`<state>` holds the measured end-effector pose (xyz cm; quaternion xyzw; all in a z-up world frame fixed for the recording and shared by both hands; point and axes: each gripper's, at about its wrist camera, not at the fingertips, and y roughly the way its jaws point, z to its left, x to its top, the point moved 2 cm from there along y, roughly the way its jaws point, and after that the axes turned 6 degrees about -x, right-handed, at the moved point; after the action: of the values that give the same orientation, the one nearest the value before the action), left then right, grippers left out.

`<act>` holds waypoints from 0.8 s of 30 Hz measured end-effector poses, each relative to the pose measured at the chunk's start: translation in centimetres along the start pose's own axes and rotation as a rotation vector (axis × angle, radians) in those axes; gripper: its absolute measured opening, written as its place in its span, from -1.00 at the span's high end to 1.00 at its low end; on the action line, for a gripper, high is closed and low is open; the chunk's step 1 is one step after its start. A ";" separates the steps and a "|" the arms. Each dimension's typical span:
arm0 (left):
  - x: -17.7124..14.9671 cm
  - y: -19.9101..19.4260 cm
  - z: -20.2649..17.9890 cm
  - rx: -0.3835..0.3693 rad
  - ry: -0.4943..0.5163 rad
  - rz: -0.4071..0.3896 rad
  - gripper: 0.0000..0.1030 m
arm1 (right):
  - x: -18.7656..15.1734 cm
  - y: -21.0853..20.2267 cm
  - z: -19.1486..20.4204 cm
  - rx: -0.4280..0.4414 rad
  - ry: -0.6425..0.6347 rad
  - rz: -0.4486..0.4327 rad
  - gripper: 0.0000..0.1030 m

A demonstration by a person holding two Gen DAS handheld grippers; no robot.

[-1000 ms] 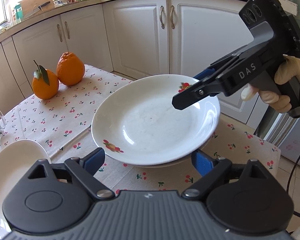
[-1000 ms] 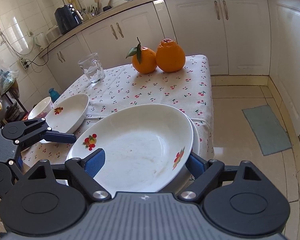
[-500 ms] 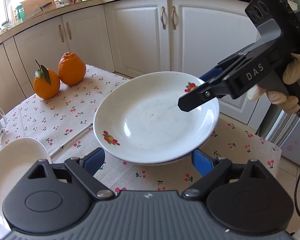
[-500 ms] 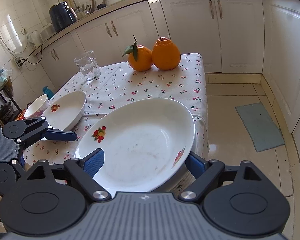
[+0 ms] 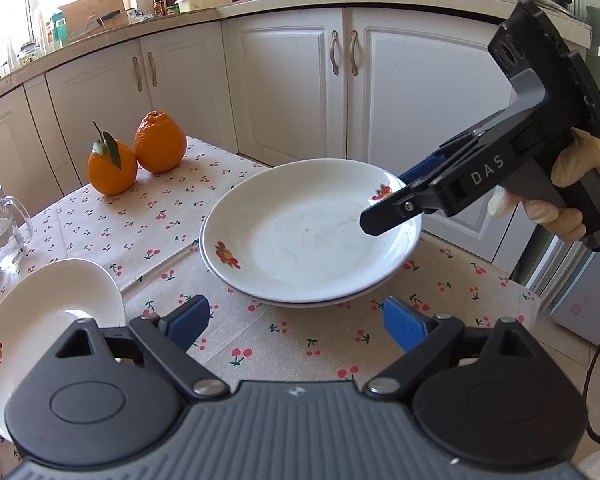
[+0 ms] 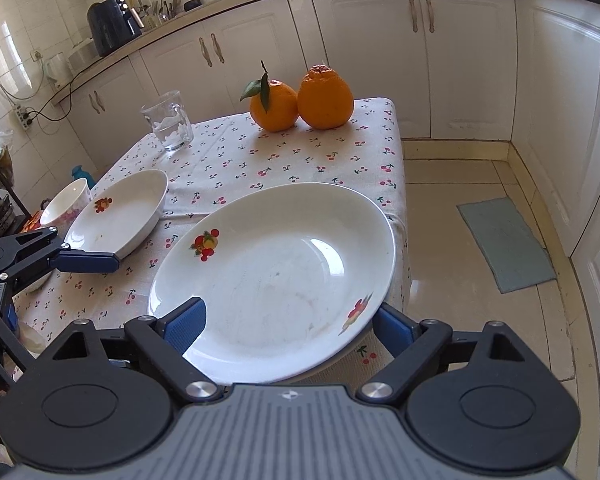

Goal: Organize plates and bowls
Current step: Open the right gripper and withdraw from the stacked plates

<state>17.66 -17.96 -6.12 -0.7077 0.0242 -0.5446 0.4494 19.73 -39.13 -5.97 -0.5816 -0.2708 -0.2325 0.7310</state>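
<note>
My left gripper (image 5: 296, 322) spread, nothing between pads, just short of stack. My right gripper (image 6: 288, 324) jaws opening, straddling near rim of white fruit-print plate (image 6: 276, 280), pads not pressing as far as I can tell. Plate sits on second plate (image 5: 236, 280), cherry-print cloth worktop (image 5: 140, 232). Further left: white shallow dish (image 6: 118, 216), small bowl (image 6: 66, 200). Far end: glass mug (image 6: 168, 126), two oranges (image 6: 300, 100).

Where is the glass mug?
In the right wrist view the glass mug stands on the tablecloth at the far left, left of the two oranges, beyond the bowl.
</note>
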 end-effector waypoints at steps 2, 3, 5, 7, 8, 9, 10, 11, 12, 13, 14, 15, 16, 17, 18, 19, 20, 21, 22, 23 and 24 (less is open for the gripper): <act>-0.3 -0.5 0.0 0.004 -0.015 -0.008 -0.82 | -0.2 -0.1 0.2 -0.008 -0.007 0.008 -0.81; -0.4 -0.8 0.1 0.007 -0.023 -0.013 -0.82 | -0.3 -0.1 0.3 -0.012 -0.011 0.012 -0.81; -0.7 -1.4 0.2 0.013 -0.042 -0.021 -0.83 | -0.6 -0.1 0.6 -0.022 -0.021 0.021 -0.82; -1.1 -2.1 0.3 0.022 -0.059 -0.029 -0.84 | -0.8 -0.2 0.9 -0.023 -0.031 0.023 -0.88; -1.3 -2.3 0.4 0.028 -0.066 -0.032 -0.84 | -0.9 -0.4 1.0 -0.017 -0.038 0.016 -0.93; -1.5 -2.6 0.5 0.037 -0.073 -0.035 -0.85 | -0.9 -0.6 1.2 -0.007 -0.044 0.010 -0.94; -1.8 -2.9 0.6 0.050 -0.082 -0.039 -0.86 | -0.9 -0.9 1.5 -0.001 -0.052 0.006 -0.95; -2.0 -3.2 0.7 0.063 -0.091 -0.043 -0.86 | -0.9 -1.2 1.9 -0.006 -0.061 0.001 -0.97; -2.2 -3.5 0.8 0.075 -0.099 -0.048 -0.87 | -0.9 -1.4 2.2 -0.012 -0.069 -0.004 -0.98; -2.5 -3.7 0.9 0.089 -0.109 -0.051 -0.88 | -0.9 -1.6 2.5 -0.016 -0.078 -0.009 -1.00; -2.7 -4.0 1.1 0.104 -0.118 -0.050 -0.88 | -1.0 -1.9 2.9 -0.019 -0.087 -0.017 -1.00; -3.0 -4.2 1.2 0.118 -0.127 -0.050 -0.89 | -1.1 -2.1 3.2 -0.021 -0.093 -0.022 -1.00; -3.3 -4.4 1.3 0.133 -0.139 -0.052 -0.89 | -1.2 -2.3 3.7 -0.025 -0.102 -0.028 -1.00; -3.7 -4.6 1.5 0.148 -0.152 -0.052 -0.89 | -1.3 -2.5 4.3 -0.031 -0.112 -0.037 -1.00; -4.0 -4.8 1.7 0.164 -0.165 -0.051 -0.89 | -1.5 -2.6 4.7 -0.037 -0.120 -0.043 -1.00; -4.3 -5.0 1.9 0.183 -0.175 -0.049 -0.89 | -1.6 -2.7 5.3 -0.046 -0.131 -0.051 -1.00; -4.6 -5.1 2.1 0.202 -0.182 -0.049 -0.90 | -1.7 -2.8 5.9 -0.056 -0.142 -0.058 -1.00; -4.9 -5.3 2.3 0.219 -0.189 -0.050 -0.92 | -1.9 -2.9 6.4 -0.060 -0.151 -0.064 -1.00; -5.1 -5.3 2.6 0.235 -0.198 -0.045 -0.92 | -2.0 -2.9 7.1 -0.063 -0.163 -0.071 -1.00; -5.4 -5.4 2.8 0.256 -0.208 -0.039 -0.92 | -2.1 -3.0 7.7 -0.067 -0.176 -0.078 -1.00; -5.6 -5.4 3.0 0.274 -0.217 -0.036 -0.92 | -2.2 -3.0 8.3 -0.070 -0.188 -0.085 -1.00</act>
<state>15.36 -9.98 -6.73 -0.6947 -0.1116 -0.4711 0.5320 15.07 -31.62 -3.81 -0.6140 -0.3542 -0.2170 0.6712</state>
